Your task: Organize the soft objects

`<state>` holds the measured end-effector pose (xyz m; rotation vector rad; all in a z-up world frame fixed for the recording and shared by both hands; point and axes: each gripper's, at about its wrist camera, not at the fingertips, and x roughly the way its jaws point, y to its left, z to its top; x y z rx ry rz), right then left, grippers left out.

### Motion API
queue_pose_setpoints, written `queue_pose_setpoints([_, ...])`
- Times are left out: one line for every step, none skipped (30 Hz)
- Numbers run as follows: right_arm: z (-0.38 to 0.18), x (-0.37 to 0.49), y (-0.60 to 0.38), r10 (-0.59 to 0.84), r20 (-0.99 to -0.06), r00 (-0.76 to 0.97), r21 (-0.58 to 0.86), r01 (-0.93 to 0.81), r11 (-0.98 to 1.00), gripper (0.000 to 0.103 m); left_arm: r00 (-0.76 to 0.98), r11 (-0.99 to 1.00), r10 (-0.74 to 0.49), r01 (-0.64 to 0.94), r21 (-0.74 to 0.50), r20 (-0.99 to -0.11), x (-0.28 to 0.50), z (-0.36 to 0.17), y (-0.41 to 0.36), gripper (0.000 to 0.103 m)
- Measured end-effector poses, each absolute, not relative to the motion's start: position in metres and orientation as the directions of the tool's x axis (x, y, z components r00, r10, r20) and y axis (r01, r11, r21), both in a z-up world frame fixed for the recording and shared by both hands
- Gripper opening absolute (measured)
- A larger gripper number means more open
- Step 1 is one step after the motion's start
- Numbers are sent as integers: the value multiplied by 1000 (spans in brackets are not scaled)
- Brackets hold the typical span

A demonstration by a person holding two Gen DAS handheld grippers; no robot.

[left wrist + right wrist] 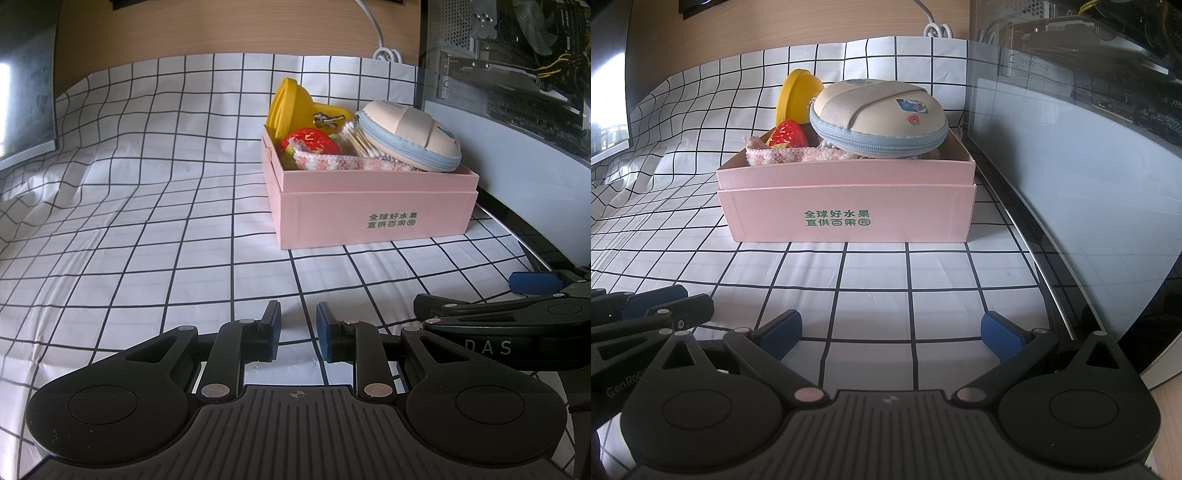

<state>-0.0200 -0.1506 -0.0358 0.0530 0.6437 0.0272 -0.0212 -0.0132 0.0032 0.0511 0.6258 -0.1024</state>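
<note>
Sitting toward the far right corner of the checked cloth (147, 206), the pink box (373, 218) holds all the soft things; it stands in its own lid, green print on the near wall. A round beige pouch (410, 136) with a blue zip lies tilted on top at the box's right end, overhanging the rim a little. Beside it, toward the middle, a bundle of cotton swabs (360, 142) leans against the pouch. A red strawberry toy (310, 142) sits at the left end, with a yellow piece (286, 105) standing upright behind it against the far wall. Along the near wall a pink-and-white knitted cloth (328, 162) lies inside (what is under the pouch cannot be made out).

Both grippers hang over the near edge of the cloth, well apart from the box and touching nothing. The left gripper (297, 330) has its blue pads drawn close, a narrow gap between them and only bare cloth in it. The right gripper (890, 332) has its jaws spread wide, again with nothing between them. Each shows at the side of the other's view, just beside it.

A glass-sided computer case (517, 74) stands along the cloth's right edge, and a white cable (373, 29) runs down the wooden wall (221, 33) behind the far edge.
</note>
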Motion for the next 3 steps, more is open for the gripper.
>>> queue_pose_setpoints([-36, -20, -151, 42, -599, 800, 58, -9, 998, 103, 806, 994, -81, 112, 16, -587, -21, 3, -13, 25])
queue_pose_setpoints([-36, -20, -151, 42, -599, 800, 58, -9, 998, 103, 805, 994, -82, 113, 15, -587, -21, 3, -13, 25])
queue_pose_setpoints([-36, -20, -151, 42, -599, 800, 58, -9, 998, 103, 805, 993, -84, 114, 15, -587, -21, 3, -13, 24])
